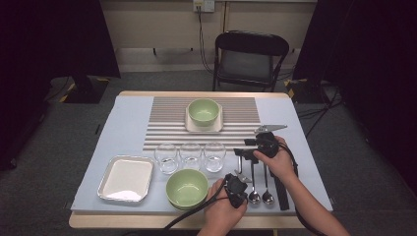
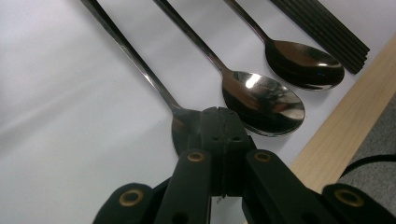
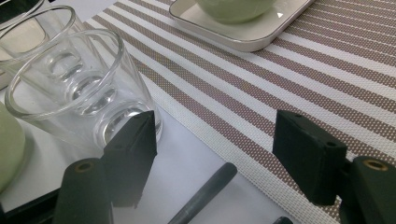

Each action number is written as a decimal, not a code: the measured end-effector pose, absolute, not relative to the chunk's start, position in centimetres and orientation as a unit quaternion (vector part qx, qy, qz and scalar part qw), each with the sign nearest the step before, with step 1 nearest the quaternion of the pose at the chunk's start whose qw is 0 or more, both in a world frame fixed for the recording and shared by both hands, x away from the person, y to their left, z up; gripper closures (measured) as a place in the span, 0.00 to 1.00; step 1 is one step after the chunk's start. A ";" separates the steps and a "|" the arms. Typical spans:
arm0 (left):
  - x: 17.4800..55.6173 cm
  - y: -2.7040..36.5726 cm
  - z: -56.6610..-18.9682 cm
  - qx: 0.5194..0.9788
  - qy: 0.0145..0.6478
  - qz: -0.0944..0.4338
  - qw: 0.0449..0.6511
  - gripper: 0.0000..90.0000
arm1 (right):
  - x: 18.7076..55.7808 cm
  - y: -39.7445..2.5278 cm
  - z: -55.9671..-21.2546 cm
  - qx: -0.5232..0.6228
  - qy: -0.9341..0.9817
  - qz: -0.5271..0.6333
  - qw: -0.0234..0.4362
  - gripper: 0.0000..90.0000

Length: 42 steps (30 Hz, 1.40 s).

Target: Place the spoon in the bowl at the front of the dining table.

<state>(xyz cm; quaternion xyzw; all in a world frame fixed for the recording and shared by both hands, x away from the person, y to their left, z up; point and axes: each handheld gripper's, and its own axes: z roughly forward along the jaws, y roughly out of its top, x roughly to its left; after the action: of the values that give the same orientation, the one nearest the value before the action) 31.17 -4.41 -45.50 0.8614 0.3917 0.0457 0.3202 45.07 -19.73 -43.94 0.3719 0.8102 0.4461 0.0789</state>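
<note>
On the far left of the pale blue table cover (image 1: 123, 128) lies a metal tray (image 1: 126, 178), bare. Next to it stand three glasses (image 1: 191, 156) in a row, with a green bowl (image 1: 187, 188) in front of them near my edge. Farther back, a second green bowl (image 1: 203, 111) sits on a square plate (image 1: 189, 125) on the striped mat (image 1: 167, 115).

My left hand (image 1: 221, 209) comes in low from the bottom edge, knuckles up, holding the left gripper (image 2: 220, 122) just right of the near bowl. Its jaws are pressed together with no gap between them, their tips over the bowl end of the nearest spoon (image 2: 140, 65); whether they pinch anything I cannot tell. Two more spoons (image 2: 261, 100) lie alongside, handles pointing away from me, and a dark ribbed strip (image 2: 322, 28) lies past them by the wooden table edge (image 2: 336, 135).

My right forearm reaches in at a slant from the lower right, and my right hand (image 1: 281, 162) holds the right gripper (image 3: 215, 144) above the spoon handles (image 3: 205, 193). Its jaws stand wide apart with nothing between them, pointed toward the mat, the rightmost glass (image 3: 79, 88) just beside one jaw.
</note>
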 end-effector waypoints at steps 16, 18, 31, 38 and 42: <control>30.8 -4.3 -45.7 0.857 0.393 0.045 0.330 1.00 | 44.7 -19.4 -44.4 0.373 0.809 0.450 0.061 0.35; 30.8 -4.3 -45.8 0.856 0.393 0.046 0.332 1.00 | 44.7 -19.4 -44.5 0.370 0.811 0.450 0.060 0.35; 30.3 -4.1 -46.0 0.854 0.388 0.053 0.342 1.00 | 44.6 -19.2 -44.5 0.371 0.810 0.450 0.059 0.35; 30.1 -4.0 -46.0 0.853 0.388 0.052 0.345 1.00 | 44.5 -19.0 -44.6 0.368 0.811 0.451 0.055 0.35; 30.1 -4.0 -46.0 0.855 0.384 0.055 0.344 1.00 | 44.4 -18.9 -44.6 0.369 0.810 0.452 0.054 0.36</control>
<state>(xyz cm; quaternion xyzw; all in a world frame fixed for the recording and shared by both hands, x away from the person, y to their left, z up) 30.12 -3.99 -46.03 0.8554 0.3837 0.0550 0.3436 44.42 -18.89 -44.63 0.3691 0.8103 0.4519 0.0540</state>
